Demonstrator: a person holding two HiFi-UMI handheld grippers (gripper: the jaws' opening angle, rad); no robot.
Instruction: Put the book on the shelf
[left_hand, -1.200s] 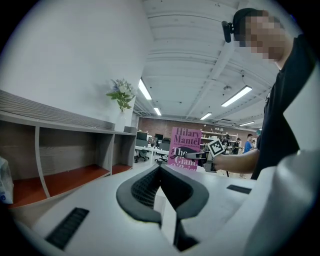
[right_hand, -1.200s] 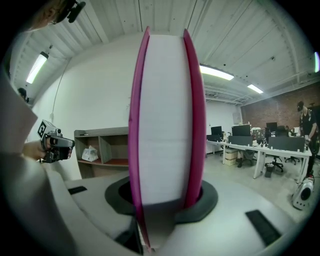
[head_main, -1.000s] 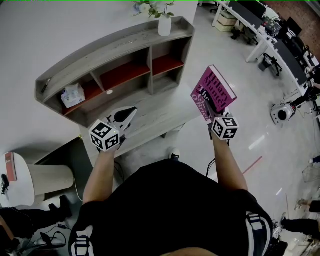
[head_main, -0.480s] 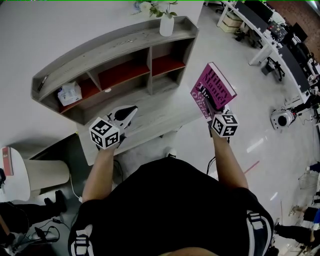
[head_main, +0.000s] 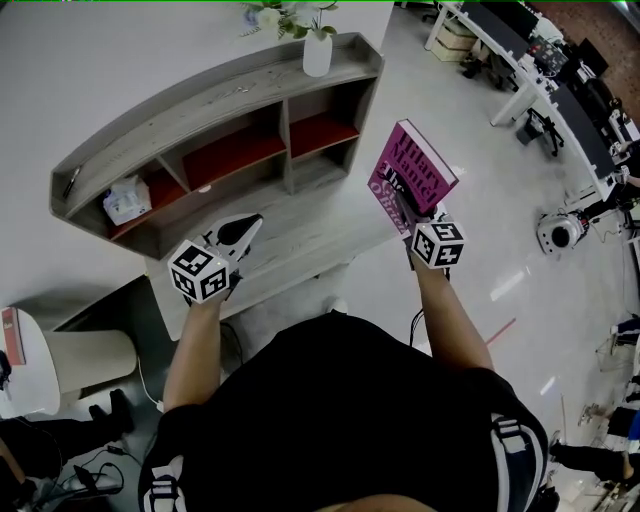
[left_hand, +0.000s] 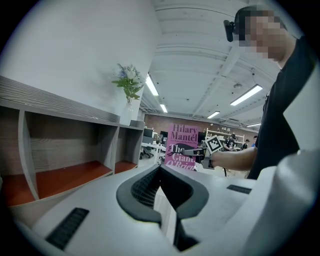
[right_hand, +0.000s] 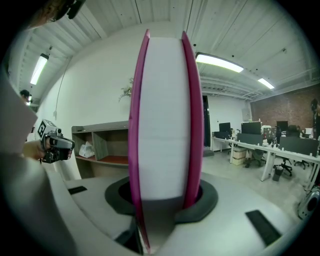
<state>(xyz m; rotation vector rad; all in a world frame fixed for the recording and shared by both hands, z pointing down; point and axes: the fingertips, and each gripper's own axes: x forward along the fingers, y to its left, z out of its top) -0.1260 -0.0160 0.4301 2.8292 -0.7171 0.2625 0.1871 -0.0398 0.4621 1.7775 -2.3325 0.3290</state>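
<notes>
Book (head_main: 420, 165): we hold it clamped in the right gripper (head_main: 407, 207), apart from the shelf (head_main: 200, 110), not yet placed; left gripper (head_main: 243, 230) apparently closed, empty.

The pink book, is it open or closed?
Closed. The book shows both pink covers flat against its white pages, clamped in the right gripper.

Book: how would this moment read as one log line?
right gripper: shut on book | left gripper: shut, empty | shelf: book not yet placed
</notes>
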